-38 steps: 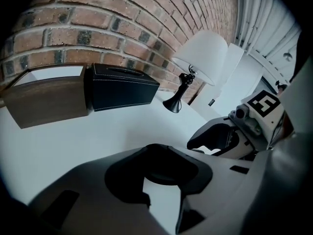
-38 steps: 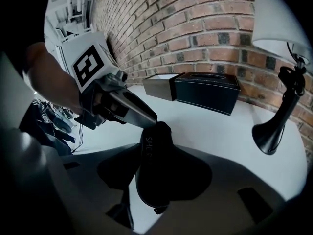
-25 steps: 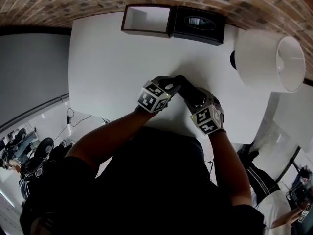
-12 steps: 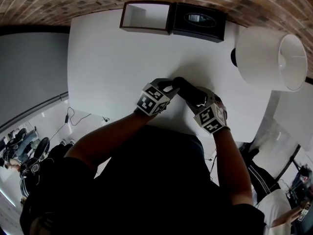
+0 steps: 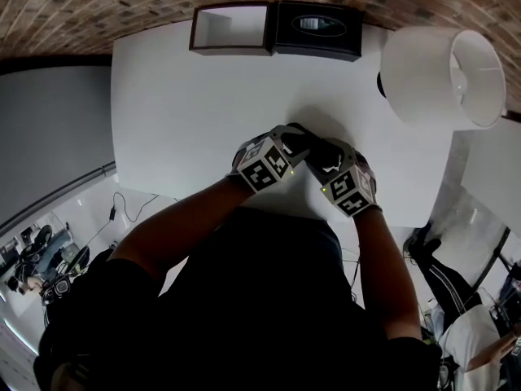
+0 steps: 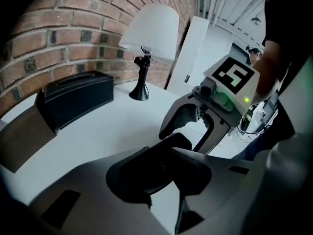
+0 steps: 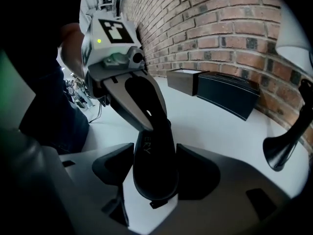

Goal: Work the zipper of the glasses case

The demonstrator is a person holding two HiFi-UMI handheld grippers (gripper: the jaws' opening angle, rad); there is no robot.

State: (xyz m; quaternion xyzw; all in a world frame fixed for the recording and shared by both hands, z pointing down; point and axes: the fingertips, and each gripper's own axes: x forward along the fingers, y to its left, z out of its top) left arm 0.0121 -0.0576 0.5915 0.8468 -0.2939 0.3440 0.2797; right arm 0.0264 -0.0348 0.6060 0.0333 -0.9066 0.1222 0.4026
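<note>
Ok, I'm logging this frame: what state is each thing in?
glasses case, looks closed, gripped at both ends.
left gripper, shut on its end.
right gripper, around it, pads touching, jaws just been opening.
lamp, upright.
black box, closed.
brown box, open, empty.

Left gripper (image 6: 164, 170) tilts downward, jaws clamped nearly together.

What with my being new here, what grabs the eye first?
The left tongs pinch one end of the black glasses case on the white table's near side, while the right tongs, just opened wider, hug its body. A big white lamp stands back right.
</note>
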